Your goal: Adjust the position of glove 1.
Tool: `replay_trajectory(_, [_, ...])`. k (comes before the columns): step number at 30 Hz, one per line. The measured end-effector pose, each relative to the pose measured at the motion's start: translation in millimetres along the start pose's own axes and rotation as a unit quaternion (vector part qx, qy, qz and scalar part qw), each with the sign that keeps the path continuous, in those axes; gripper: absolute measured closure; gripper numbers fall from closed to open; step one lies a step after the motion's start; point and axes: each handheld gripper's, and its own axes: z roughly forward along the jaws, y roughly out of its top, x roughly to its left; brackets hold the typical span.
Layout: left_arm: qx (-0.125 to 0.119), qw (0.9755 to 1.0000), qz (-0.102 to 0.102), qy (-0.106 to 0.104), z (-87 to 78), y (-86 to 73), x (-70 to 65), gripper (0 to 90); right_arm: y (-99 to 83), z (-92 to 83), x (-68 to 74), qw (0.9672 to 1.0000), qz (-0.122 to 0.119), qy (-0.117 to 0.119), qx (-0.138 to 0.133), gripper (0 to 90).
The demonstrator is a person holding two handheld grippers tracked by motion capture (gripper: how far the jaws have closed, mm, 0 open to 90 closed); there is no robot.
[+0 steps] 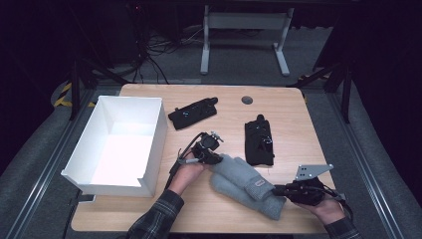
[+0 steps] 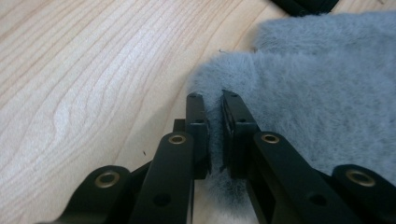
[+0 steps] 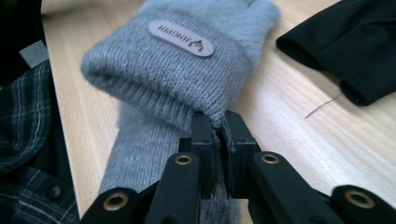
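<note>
Grey gloves [image 1: 244, 185], a fuzzy pair stacked one on the other, lying on the wooden table [image 1: 293, 107] toward its near edge, at about 5 o'clock from the table's middle. Long axis diagonal: fingertip end at 10 o'clock, ribbed cuffs at 4 o'clock, with an oval label [image 3: 181, 38] on the upper cuff.

Left gripper [image 1: 215, 160] held low in the left hand [image 1: 186, 172], reaching in from 7 o'clock, jaws clenched on the fluffy fingertip edge [image 2: 214, 135] of a glove. Right gripper [image 1: 278, 189] held in the right hand [image 1: 326, 209] at the near right corner, pointing toward 9 o'clock, jaws pinched on the knit cuff [image 3: 215, 128]; possibly on the lower glove's cuff, though hard to be sure. Plaid sleeves [image 1: 154, 219] on both forearms.

White open box [image 1: 152, 149] at the table's left, at 9 o'clock from the gloves, with nothing visible inside.

Two black gloves apart on the table: one [image 1: 193, 113] at 12 o'clock from the left gripper, one [image 1: 259, 142] at 1 o'clock from the grey pair, just beside it.
</note>
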Motion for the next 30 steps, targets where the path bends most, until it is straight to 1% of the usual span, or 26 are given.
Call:
replay_trajectory(2, [0.001, 0.9999, -0.01, -0.008, -5.7, 0.5, -0.6, 84.2, 0.4, -1.5, -0.5, 1.0, 0.001, -0.002, -0.002, 86.2])
replay_trajectory(3, [0.001, 0.9999, -0.011, -0.012, -9.2, 0.8, -0.5, 84.4, 1.0, -3.8, -1.5, 1.0, 0.003, -0.005, -0.004, 86.4])
replay_trajectory(4, [-0.005, 0.9997, -0.018, -0.015, -17.0, 1.0, -2.2, 84.5, 1.7, -7.6, -2.9, 0.9999, 0.006, -0.006, -0.007, 86.7])
replay_trajectory(5, [-0.005, 0.9997, -0.018, -0.015, -17.0, 1.0, -2.2, 84.5, 1.7, -7.6, -2.9, 0.9999, 0.006, -0.006, -0.007, 86.7])
replay_trajectory(6, [-0.013, 0.9996, -0.019, -0.018, -27.4, 0.8, -5.6, 84.5, 2.1, -12.2, -4.0, 0.9999, 0.007, -0.011, -0.01, 86.9])
replay_trajectory(9, [-0.016, 0.9995, -0.016, -0.021, -42.3, 0.8, -14.5, 84.5, 2.5, -18.6, -4.5, 0.9998, 0.006, -0.013, -0.014, 86.9])
replay_trajectory(10, [-0.016, 0.9995, -0.016, -0.021, -42.3, 0.8, -14.5, 84.5, 2.6, -21.8, -4.3, 0.9998, 0.007, -0.013, -0.016, 87.0])
replay_trajectory(11, [-0.018, 0.9995, -0.013, -0.022, -46.7, 0.4, -18.1, 84.5, 2.6, -21.8, -4.3, 0.9998, 0.007, -0.013, -0.016, 87.0])
replay_trajectory(13, [-0.017, 0.9995, -0.006, -0.028, -55.6, -0.8, -25.7, 84.5, 2.6, -27.1, -3.7, 0.9998, 0.006, -0.012, -0.017, 87.0])
replay_trajectory(16, [-0.016, 0.9995, 0.006, -0.028, -62.9, -4.4, -35.5, 84.5, 1.1, -34.9, -1.1, 0.9996, 0.009, -0.009, -0.024, 86.9])
replay_trajectory(19, [-0.016, 0.9993, 0.019, -0.029, -64.1, -10.8, -45.2, 84.4, -5.5, -37.7, 4.5, 0.9997, 0.008, -0.002, -0.024, 86.9])
replay_trajectory(21, [-0.018, 0.9991, 0.023, -0.03, -61.2, -15.7, -51.3, 84.3, -12.3, -38.3, 8.5, 0.9998, 0.008, -0.002, -0.019, 86.8])
replay_trajectory(24, [-0.016, 0.9992, 0.025, -0.026, -51.2, -22.5, -54.7, 83.5, -18.7, -38.0, 9.9, 0.9998, 0.012, -0.003, -0.014, 86.6])
replay_trajectory(26, [-0.007, 0.9993, 0.024, -0.027, -41.6, -27.9, -54.1, 82.4, -21.0, -35.1, 9.5, 0.9999, 0.01, -0.007, -0.006, 85.7])
replay_trajectory(27, [-0.01, 0.9992, 0.028, -0.026, -38.8, -30.7, -53.1, 80.7, -21.6, -33.0, 9.1, 0.9999, 0.008, -0.006, -0.003, 84.2])
replay_trajectory(28, [-0.015, 0.9992, 0.029, -0.023, -39.6, -31.5, -52.5, 76.0, -21.9, -31.5, 8.1, 1.0, 0.007, -0.006, -0.003, 80.8])
replay_trajectory(29, [-0.015, 0.9992, 0.029, -0.023, -39.6, -31.5, -52.5, 70.0, -21.9, -31.5, 8.1, 1.0, 0.007, -0.006, -0.003, 80.8])
replay_trajectory(30, [-0.023, 0.9991, 0.03, -0.018, -43.0, -31.8, -51.4, 70.0, -22.1, -31.8, 7.2, 1.0, 0.008, -0.003, -0.004, 76.1])
